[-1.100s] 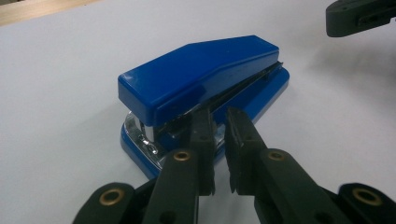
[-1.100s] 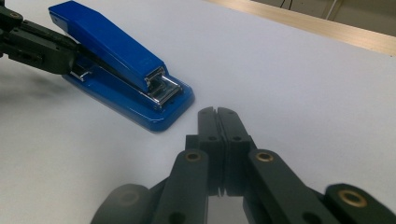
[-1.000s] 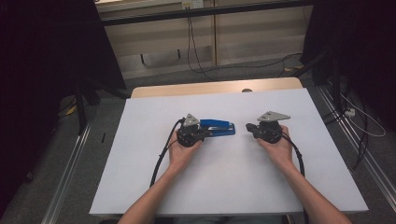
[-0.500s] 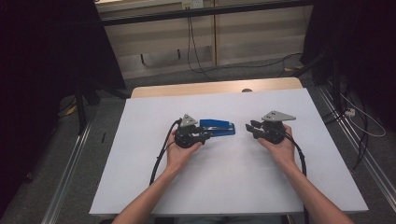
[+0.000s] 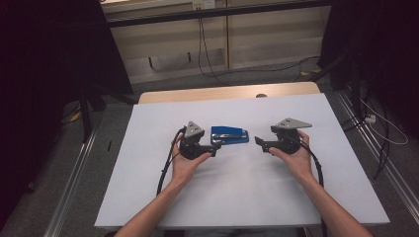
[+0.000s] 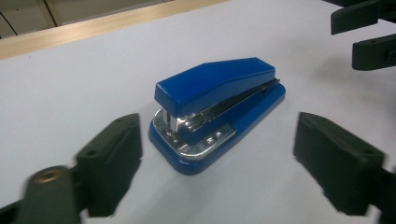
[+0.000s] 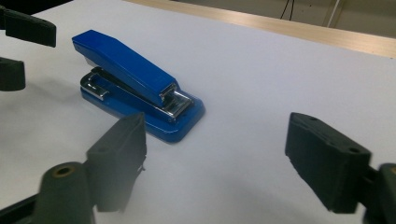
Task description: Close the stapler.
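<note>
We hold both tongs open on either side of a blue stapler on the white surface.

In the high view the stapler [image 5: 230, 135] lies flat near the middle of the surface [image 5: 237, 197], long axis running from 9 to 3 o'clock. Our left tongs [image 5: 213, 146] sit at its 8 o'clock, just beside its near left corner, jaws spread and holding nothing. Our right tongs [image 5: 259, 143] sit at the stapler's 4 o'clock, a little apart from its right end, jaws also spread and empty. In the left gripper view the stapler [image 6: 217, 109] rests between and beyond the two jaws, metal-mouthed end toward us, neither jaw touching it. In the right gripper view the stapler [image 7: 135, 84] lies at 10 o'clock, beyond the left jaw.
</note>
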`<move>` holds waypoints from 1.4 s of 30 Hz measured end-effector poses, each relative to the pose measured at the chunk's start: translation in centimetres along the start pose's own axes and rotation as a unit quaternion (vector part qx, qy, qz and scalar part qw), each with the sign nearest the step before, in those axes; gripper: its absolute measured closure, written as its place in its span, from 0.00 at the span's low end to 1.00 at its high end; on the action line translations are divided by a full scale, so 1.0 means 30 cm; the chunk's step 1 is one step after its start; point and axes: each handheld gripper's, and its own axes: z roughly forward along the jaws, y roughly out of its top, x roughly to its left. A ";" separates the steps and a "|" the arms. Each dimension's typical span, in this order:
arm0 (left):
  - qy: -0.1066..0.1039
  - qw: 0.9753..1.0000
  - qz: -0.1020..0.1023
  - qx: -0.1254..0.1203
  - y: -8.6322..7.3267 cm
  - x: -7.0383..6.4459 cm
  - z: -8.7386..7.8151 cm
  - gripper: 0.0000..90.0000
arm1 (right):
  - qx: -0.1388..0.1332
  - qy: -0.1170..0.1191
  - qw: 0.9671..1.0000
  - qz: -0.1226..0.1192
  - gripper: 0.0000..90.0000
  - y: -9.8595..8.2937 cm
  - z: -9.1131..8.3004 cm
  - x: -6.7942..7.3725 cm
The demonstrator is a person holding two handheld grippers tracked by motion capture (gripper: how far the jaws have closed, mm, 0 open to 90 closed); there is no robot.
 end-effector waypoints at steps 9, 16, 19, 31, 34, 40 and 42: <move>-0.006 1.000 -0.015 -0.013 0.000 0.010 -0.040 0.04 | -0.019 -0.012 1.000 0.005 0.04 0.003 -0.027 0.024; 0.003 1.000 -0.006 -0.019 -0.006 0.009 -0.085 0.05 | -0.024 -0.023 0.999 -0.005 0.04 0.004 -0.050 0.042; 0.008 1.000 -0.006 -0.019 -0.028 0.010 -0.111 0.05 | -0.030 -0.025 0.999 -0.007 0.04 0.006 -0.062 0.048; 0.028 0.999 -0.017 -0.037 -0.069 0.024 -0.220 0.05 | -0.045 -0.052 0.997 -0.020 0.04 -0.009 -0.099 0.078; 0.028 0.999 -0.017 -0.037 -0.083 0.030 -0.242 0.05 | -0.049 -0.052 0.997 -0.020 0.04 -0.018 -0.114 0.088; 0.036 0.998 -0.017 -0.047 -0.100 0.025 -0.288 0.05 | -0.057 -0.062 0.996 -0.018 0.04 -0.044 -0.150 0.099; 0.043 0.997 -0.020 -0.053 -0.108 0.026 -0.305 0.05 | -0.062 -0.066 0.996 -0.017 0.04 -0.046 -0.164 0.100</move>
